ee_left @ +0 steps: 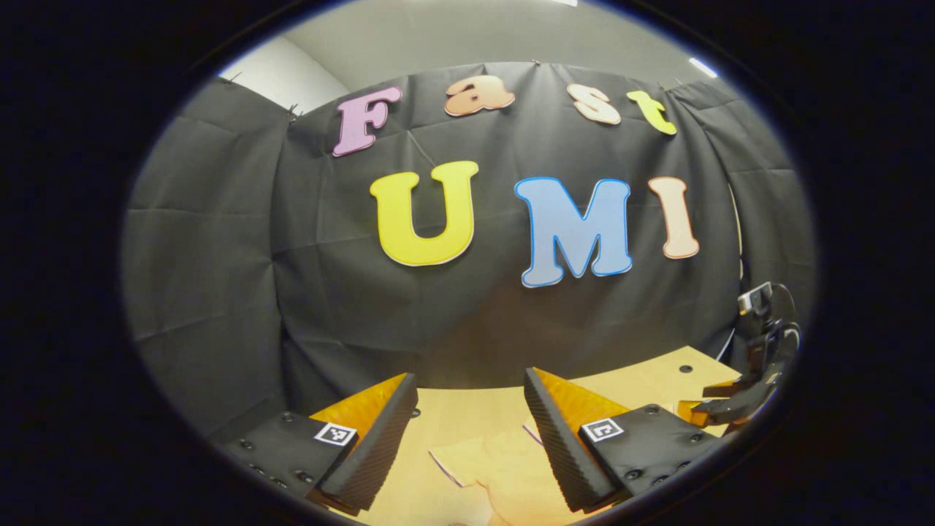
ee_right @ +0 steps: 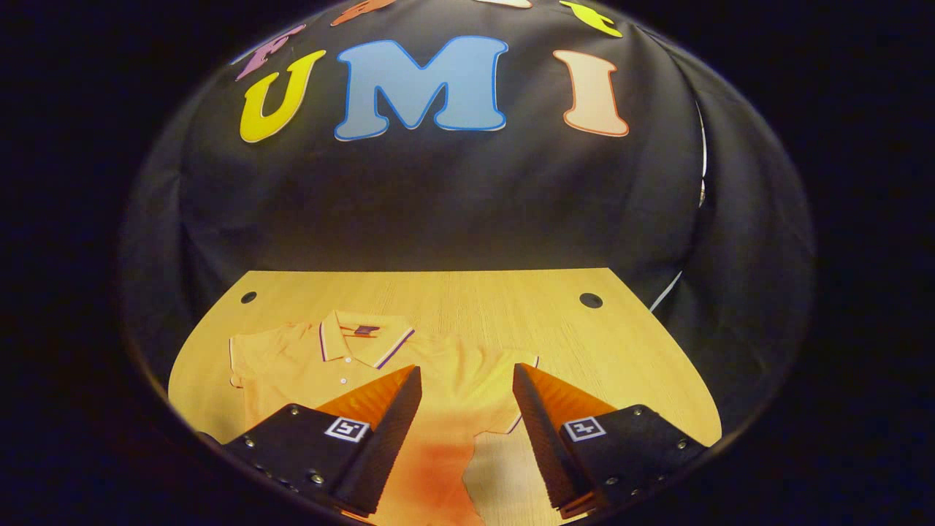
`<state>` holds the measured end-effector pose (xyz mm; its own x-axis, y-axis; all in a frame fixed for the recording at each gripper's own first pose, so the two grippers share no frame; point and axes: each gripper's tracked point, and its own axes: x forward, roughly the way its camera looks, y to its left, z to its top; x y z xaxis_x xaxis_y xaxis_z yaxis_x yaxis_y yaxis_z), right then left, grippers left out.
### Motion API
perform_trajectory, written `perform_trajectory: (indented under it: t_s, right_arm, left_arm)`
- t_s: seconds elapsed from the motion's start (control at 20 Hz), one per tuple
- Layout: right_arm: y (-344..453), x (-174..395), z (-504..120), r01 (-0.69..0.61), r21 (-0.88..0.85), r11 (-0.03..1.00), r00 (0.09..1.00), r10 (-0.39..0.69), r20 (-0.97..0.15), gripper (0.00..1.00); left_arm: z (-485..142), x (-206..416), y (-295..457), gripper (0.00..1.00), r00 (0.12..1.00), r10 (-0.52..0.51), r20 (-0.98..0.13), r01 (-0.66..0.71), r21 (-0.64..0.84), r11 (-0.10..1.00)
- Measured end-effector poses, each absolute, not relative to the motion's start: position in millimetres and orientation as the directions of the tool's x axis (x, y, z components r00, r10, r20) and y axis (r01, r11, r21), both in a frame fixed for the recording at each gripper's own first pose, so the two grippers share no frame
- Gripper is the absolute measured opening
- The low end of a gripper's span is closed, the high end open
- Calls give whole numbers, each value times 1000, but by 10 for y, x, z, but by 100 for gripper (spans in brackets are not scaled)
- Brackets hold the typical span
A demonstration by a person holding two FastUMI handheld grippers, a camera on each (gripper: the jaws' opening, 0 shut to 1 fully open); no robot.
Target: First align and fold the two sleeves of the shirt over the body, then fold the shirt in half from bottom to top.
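Note:
A pale yellow polo shirt (ee_right: 453, 380) lies flat on the wooden table (ee_right: 467, 299), collar (ee_right: 358, 340) toward the far wall and both short sleeves spread out. In the right gripper view my right gripper (ee_right: 466, 387) hovers open above the shirt's chest, with one sleeve (ee_right: 515, 398) just beside its fingers. In the left gripper view my left gripper (ee_left: 471, 383) is open over a sleeve edge of the shirt (ee_left: 497, 467), nothing between its fingers. The right gripper (ee_left: 734, 405) appears at that view's far right, low over the table.
The black cloth wall (ee_right: 438, 212) closes off the back and sides of the table. Two round holes (ee_right: 590, 300) sit near the table's far corners. Bare wood (ee_right: 628, 365) lies to the right of the shirt.

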<state>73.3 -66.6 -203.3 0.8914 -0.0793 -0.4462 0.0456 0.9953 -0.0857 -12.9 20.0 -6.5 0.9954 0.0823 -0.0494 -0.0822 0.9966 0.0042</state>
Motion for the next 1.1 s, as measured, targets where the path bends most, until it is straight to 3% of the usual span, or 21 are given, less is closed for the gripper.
perform_trajectory:
  t_s: [0.6, 1.1]
  right_arm:
    - [-1141, 1084, -3088, 85, -104, 991, 748, -132, -651, 82]
    - [-1236, 1091, -3380, 106, -72, 992, 693, -126, -710, 82]
  left_arm:
    - [-72, -316, 557, 95, 976, 199, -86, -199, 13, 980]
    - [-81, -392, 611, 97, 967, 234, -97, -233, 19, 972]
